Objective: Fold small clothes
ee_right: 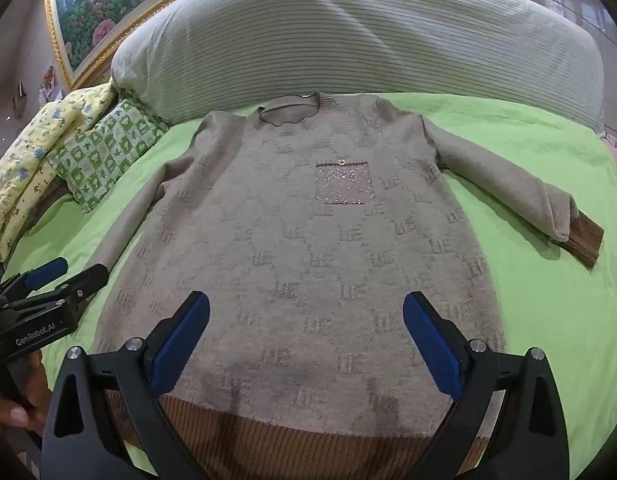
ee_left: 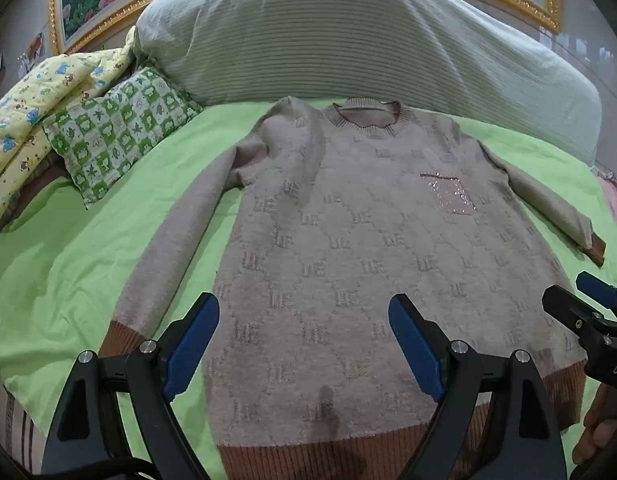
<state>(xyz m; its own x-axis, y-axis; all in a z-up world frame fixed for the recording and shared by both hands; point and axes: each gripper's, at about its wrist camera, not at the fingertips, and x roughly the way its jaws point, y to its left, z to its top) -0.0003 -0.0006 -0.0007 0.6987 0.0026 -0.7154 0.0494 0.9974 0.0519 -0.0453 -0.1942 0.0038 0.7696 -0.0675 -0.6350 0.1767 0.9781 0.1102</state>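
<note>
Both of my grippers hang spread wide and empty over the sweater's brown hem: left gripper, right gripper. Beyond them the beige sweater lies flat, front up, on the green bed, collar toward the striped pillow at the head edge.

A fuzzy matt knit sweater with a glittery sequin pocket lies on smooth green cotton sheet, below a ribbed pillow
</note>
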